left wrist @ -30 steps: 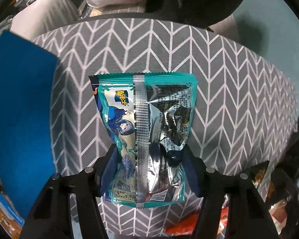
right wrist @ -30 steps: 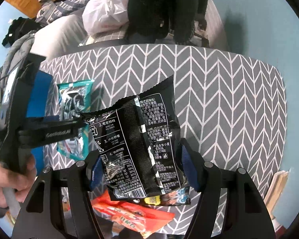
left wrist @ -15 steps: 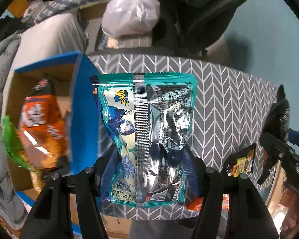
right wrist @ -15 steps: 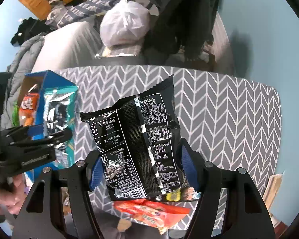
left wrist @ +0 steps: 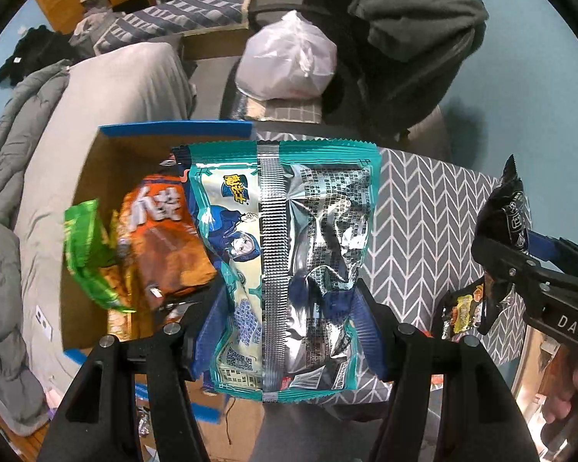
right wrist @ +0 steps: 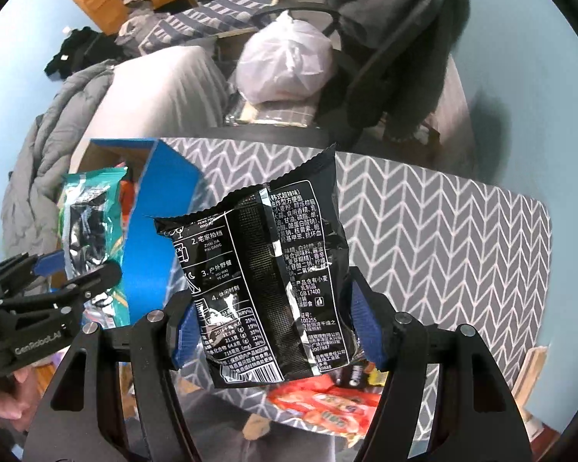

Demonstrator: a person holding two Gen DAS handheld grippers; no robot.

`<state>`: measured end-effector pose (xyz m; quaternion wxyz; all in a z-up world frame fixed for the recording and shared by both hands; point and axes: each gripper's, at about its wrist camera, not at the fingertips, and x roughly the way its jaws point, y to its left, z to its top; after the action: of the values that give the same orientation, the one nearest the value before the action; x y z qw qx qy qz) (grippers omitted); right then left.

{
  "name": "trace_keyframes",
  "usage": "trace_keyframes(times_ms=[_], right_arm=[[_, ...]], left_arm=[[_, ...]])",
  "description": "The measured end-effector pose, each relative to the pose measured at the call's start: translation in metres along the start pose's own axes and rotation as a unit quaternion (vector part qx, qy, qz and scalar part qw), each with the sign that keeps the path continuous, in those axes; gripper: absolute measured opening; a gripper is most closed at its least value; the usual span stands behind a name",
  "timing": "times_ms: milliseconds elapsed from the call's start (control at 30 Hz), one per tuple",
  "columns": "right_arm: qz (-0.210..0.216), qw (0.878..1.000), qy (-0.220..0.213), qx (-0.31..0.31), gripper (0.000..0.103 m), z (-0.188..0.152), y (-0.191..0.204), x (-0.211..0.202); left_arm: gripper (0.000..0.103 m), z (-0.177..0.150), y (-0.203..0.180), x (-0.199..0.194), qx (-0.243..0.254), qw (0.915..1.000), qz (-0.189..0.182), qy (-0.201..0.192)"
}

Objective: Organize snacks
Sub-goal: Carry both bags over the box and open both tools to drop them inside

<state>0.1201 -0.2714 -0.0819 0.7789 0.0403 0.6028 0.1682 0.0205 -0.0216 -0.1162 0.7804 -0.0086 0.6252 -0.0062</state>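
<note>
My left gripper (left wrist: 289, 331) is shut on a teal and silver snack packet (left wrist: 296, 238), back side facing the camera, held in the air over the right wall of a blue-rimmed cardboard box (left wrist: 173, 129). Inside the box lie an orange packet (left wrist: 165, 238) and a green packet (left wrist: 84, 246). My right gripper (right wrist: 277, 335) is shut on a black snack packet (right wrist: 266, 288) above the chevron-cloth table (right wrist: 443, 238). In the right wrist view the left gripper (right wrist: 57, 273) holds the teal packet (right wrist: 84, 211) beside the box's blue wall (right wrist: 162, 223).
A red packet (right wrist: 327, 408) and a small dark packet (left wrist: 462, 308) lie near the table's front edge. Beyond the table stand a white plastic bag (left wrist: 289, 61) and a chair draped with dark clothes (left wrist: 416, 30). Grey bedding (left wrist: 4, 192) lies left of the box.
Both grippers have risen with their packets. The left one has carried the teal packet leftward from over the table to the box, whose inside now shows.
</note>
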Motion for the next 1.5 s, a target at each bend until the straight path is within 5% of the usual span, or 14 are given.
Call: trace_keyframes(times_ms=[567, 1500], right_arm=[[0.036, 0.998, -0.001, -0.050, 0.068, 0.019, 0.082, 0.015], [0.080, 0.981, 0.081, -0.156, 0.068, 0.016, 0.234, 0.125]], left_arm=[[0.064, -0.026, 0.094, -0.015, -0.070, 0.9974, 0.015, -0.007], [0.064, -0.052, 0.208, 0.022, -0.169, 0.9853, 0.026, 0.002]])
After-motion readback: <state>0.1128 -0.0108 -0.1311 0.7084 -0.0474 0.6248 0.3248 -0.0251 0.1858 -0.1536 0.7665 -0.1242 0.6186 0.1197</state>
